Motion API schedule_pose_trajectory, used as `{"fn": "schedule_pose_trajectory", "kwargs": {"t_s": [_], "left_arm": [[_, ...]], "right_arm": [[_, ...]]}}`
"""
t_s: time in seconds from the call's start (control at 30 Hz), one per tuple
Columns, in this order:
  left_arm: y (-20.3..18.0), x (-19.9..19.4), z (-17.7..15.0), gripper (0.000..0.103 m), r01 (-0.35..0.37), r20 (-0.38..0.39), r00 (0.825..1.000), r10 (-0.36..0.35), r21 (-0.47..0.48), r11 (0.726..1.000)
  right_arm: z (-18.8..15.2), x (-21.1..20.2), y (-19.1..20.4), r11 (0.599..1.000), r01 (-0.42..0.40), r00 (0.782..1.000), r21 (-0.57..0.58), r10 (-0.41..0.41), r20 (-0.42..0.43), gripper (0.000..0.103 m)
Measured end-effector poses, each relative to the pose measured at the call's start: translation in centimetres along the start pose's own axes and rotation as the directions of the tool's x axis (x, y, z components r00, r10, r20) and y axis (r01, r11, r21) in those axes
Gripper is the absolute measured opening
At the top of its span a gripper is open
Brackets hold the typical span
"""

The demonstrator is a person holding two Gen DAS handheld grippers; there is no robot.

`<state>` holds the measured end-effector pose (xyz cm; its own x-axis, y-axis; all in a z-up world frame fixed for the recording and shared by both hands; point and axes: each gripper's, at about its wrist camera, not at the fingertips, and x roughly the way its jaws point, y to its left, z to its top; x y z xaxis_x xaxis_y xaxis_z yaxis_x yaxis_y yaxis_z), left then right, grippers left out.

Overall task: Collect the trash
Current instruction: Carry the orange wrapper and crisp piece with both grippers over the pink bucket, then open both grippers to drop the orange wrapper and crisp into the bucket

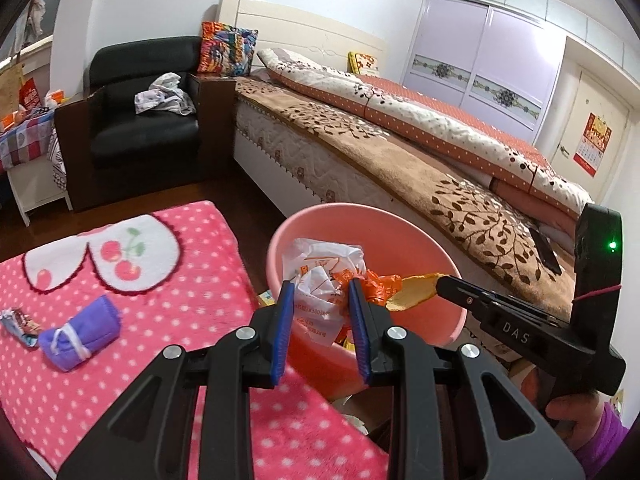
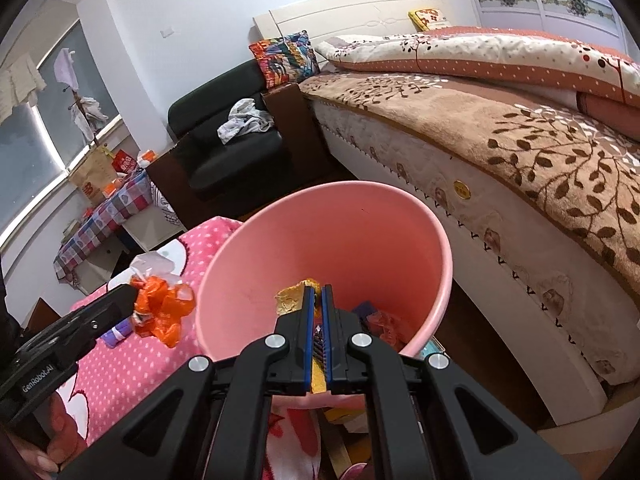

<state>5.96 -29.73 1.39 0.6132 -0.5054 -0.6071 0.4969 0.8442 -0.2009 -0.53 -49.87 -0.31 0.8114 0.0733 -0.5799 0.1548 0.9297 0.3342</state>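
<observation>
A pink bin [image 1: 416, 236] stands between a pink dotted blanket and the bed. My left gripper [image 1: 320, 292] is shut on a crumpled white and orange plastic bag [image 1: 320, 280] in front of the bin's near rim. From the right wrist view that bag [image 2: 160, 312] hangs just left of the bin [image 2: 320, 232], outside its rim, at the left gripper [image 2: 134, 294]. My right gripper [image 2: 316, 292] is shut on a thin yellow scrap [image 2: 290, 298] over the bin's mouth. The scrap [image 1: 414, 290] and right gripper [image 1: 440, 282] also enter from the right in the left wrist view.
A foil wrapper [image 1: 18, 326] and a purple rolled cloth [image 1: 80, 330] lie on the pink blanket [image 1: 180, 280]. Some scraps [image 2: 380, 320] sit in the bin. The bed [image 1: 400, 152] runs along the right, a black armchair [image 1: 144, 120] stands behind.
</observation>
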Motion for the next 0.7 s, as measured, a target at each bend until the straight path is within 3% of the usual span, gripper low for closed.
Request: {"fn": "schedule_pose_trajectory", "kwargs": {"t_s": [0.7], "left_arm": [[-0.9,5.2,-0.7,0.027,0.016,-0.102,0.995,-0.014,0.016,1.000]], "right_arm": [[-0.2,2.6,-1.0,0.999,0.033,0.999,-0.007,-0.033,-0.040,0.003]]}}
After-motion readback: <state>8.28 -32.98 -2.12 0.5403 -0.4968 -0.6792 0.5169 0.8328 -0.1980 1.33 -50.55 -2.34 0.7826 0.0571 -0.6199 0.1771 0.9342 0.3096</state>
